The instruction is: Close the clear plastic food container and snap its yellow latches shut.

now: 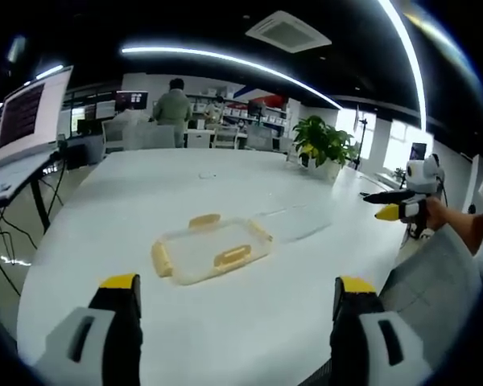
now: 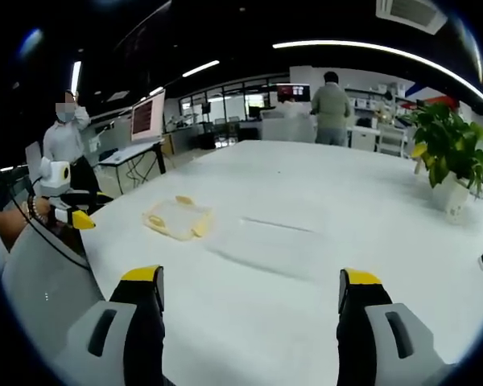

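Big white table (image 1: 225,322) stretching down an open office, light strips curving overhead and an air vent (image 1: 287,30) in the dark ceiling. 1 potted plant (image 1: 322,145) sits at the table's far edge, 1 laptop (image 1: 32,112) on a stand to the side. 2 people in the room: 1 with back turned at the far desks (image 1: 174,104), 1 standing near the screens (image 2: 64,133). On the table, 1 clear container (image 1: 212,248) with 3 yellow latches visible, lying flat, and 1 clear lid (image 2: 262,249) just beside it. Left claw (image 1: 235,293) released, jaws wide apart, container ahead between them. Right claw (image 2: 249,285) released too, hovering over the lid.
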The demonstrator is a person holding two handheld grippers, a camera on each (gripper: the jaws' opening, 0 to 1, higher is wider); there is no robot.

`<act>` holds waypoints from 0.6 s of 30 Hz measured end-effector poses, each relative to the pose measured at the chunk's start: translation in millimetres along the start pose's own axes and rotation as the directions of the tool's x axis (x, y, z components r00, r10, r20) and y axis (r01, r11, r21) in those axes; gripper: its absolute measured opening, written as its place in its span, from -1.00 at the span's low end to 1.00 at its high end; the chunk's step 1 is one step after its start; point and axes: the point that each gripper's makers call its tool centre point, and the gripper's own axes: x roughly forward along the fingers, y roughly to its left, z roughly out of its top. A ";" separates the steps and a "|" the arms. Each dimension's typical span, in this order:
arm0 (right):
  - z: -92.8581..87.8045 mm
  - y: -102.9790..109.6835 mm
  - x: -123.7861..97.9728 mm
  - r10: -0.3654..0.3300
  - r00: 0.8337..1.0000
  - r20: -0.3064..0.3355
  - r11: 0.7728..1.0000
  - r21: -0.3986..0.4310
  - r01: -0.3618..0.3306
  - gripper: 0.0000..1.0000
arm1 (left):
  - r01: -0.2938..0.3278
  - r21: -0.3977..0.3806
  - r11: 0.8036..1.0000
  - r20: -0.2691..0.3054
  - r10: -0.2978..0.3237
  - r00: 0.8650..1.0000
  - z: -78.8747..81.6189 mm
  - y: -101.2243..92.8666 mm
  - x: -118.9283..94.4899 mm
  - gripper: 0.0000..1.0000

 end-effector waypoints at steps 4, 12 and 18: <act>3.5 -6.3 -2.6 -0.003 0.999 0.034 0.998 0.066 0.000 0.73 | -0.001 0.002 1.000 0.009 0.001 1.000 1.8 0.3 -0.5 0.95; 0.8 -10.3 -0.4 -0.003 1.000 0.025 0.997 0.078 0.002 0.72 | -0.026 0.009 1.000 0.037 0.026 0.999 8.6 7.3 -2.0 0.93; -1.5 -12.9 0.1 -0.041 0.999 -0.027 0.998 -0.041 0.039 0.74 | -0.026 0.021 0.999 0.032 0.026 0.999 8.6 11.1 0.7 0.93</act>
